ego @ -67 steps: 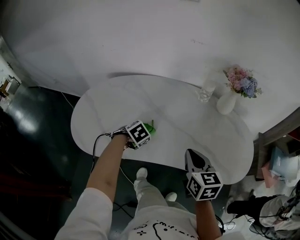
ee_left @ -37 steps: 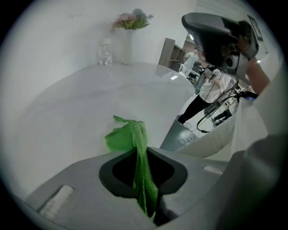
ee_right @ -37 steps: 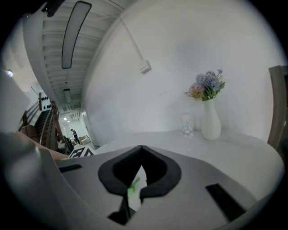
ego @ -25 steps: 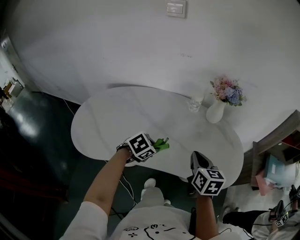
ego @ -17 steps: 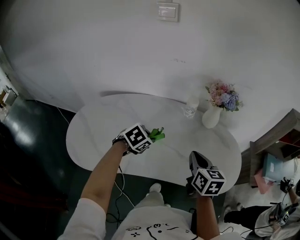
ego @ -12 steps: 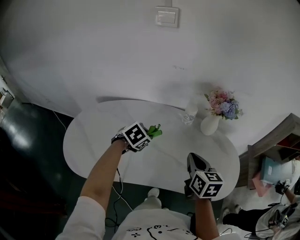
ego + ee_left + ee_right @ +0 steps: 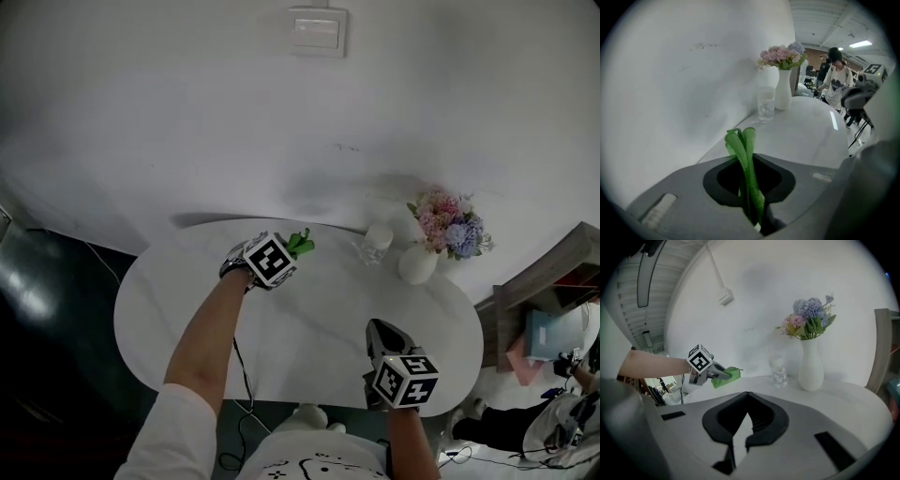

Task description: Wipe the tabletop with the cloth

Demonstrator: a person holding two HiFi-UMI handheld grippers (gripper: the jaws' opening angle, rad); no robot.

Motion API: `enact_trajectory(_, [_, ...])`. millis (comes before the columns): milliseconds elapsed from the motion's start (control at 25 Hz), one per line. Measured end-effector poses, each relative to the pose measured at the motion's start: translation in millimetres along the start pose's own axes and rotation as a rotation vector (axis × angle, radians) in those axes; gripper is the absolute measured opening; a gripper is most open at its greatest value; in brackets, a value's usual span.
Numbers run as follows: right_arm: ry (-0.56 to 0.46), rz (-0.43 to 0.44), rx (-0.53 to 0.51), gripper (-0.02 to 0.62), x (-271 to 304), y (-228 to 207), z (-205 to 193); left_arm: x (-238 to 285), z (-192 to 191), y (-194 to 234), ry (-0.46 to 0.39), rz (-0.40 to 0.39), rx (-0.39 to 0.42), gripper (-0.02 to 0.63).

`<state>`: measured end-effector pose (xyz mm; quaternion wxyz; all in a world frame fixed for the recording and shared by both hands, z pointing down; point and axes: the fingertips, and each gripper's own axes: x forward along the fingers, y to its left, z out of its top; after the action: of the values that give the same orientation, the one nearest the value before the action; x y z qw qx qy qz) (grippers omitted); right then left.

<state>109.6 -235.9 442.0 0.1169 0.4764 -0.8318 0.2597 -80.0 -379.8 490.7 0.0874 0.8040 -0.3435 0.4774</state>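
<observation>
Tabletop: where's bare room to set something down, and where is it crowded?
Bare: the left end of the tabletop, left of the forearm; the middle, between the left gripper with the cloth and the right gripper; the right end, nearer than the vase. Crowded: the far rim, where the glass and vase stand close.

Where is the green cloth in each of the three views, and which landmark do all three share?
Head view: just left of the upper centre, the cloth sticks out of the left claw.
Left gripper view: low centre, the cloth is pinched upright between the jaws.
Right gripper view: left of centre, the cloth is in the left claw.
Shared landmark: the vase of flowers.
</observation>
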Motion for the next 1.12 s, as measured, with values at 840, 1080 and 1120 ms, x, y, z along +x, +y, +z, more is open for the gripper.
enact_trajectory(840, [0.167, -0.103, 0.081, 0.0, 75.0, -29.4, -36.4, 126.0, -7.7, 108.5, 0.081, 0.014, 0.06, 0.049])
enact_trajectory(1080, [0.194, -0.109, 0.074, 0.0, 82.3, -28.5, -45.2, 140.4, -14.3, 101.9, 0.085, -0.031, 0.067, 0.049])
enact_trajectory(1120, [0.195, -0.111, 0.07, 0.0, 82.9, -28.6, -45.9, 140.9, -14.7, 100.6, 0.082, -0.043, 0.067, 0.049])
